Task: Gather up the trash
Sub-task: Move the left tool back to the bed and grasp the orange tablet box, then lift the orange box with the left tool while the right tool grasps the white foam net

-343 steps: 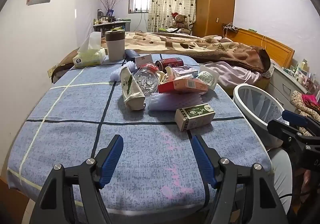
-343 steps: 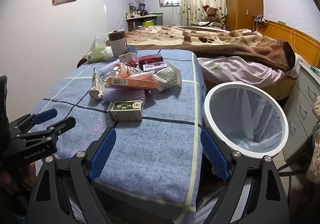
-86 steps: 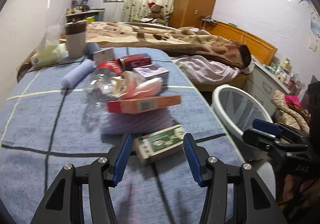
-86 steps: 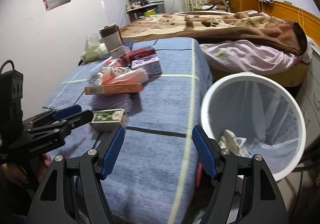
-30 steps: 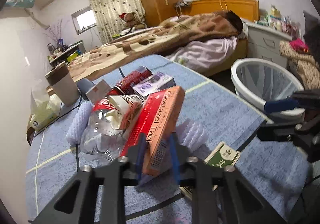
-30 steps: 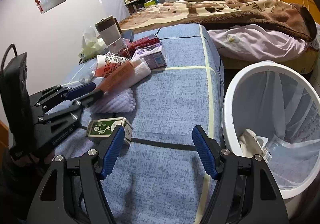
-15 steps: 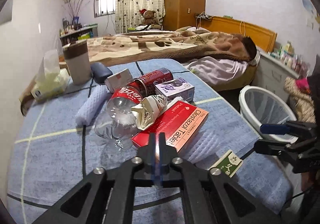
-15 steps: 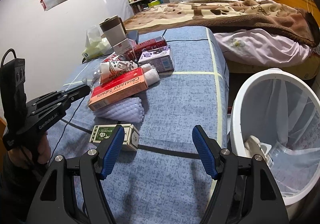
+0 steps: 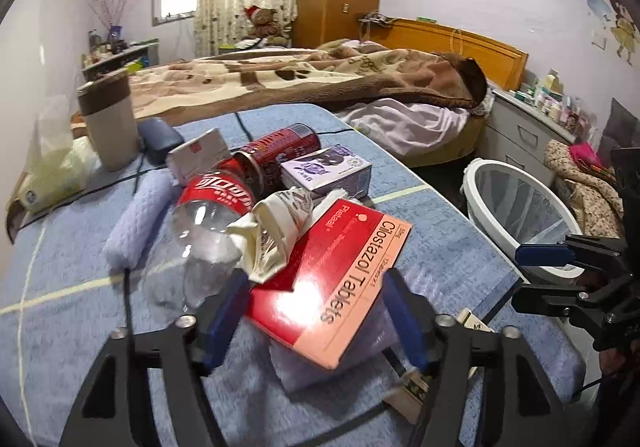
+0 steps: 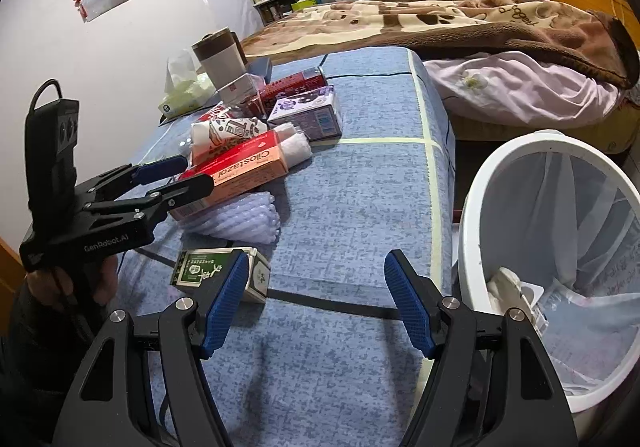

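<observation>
The red tablet box [image 9: 340,279] lay tilted on the trash pile on the blue-covered table [image 9: 72,271], between our left gripper [image 9: 316,311]'s jaws, which had just been opening and pressed on nothing. Our right gripper [image 10: 316,303] hung spread and empty beside the white bin [image 10: 500,151]. We judged a clumsy close might topple the crumpled cup [image 9: 276,231] or skid the box away.

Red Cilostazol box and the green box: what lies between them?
A pale ribbed foam sleeve lies between the red box and the green box, shown best in the right wrist view.
</observation>
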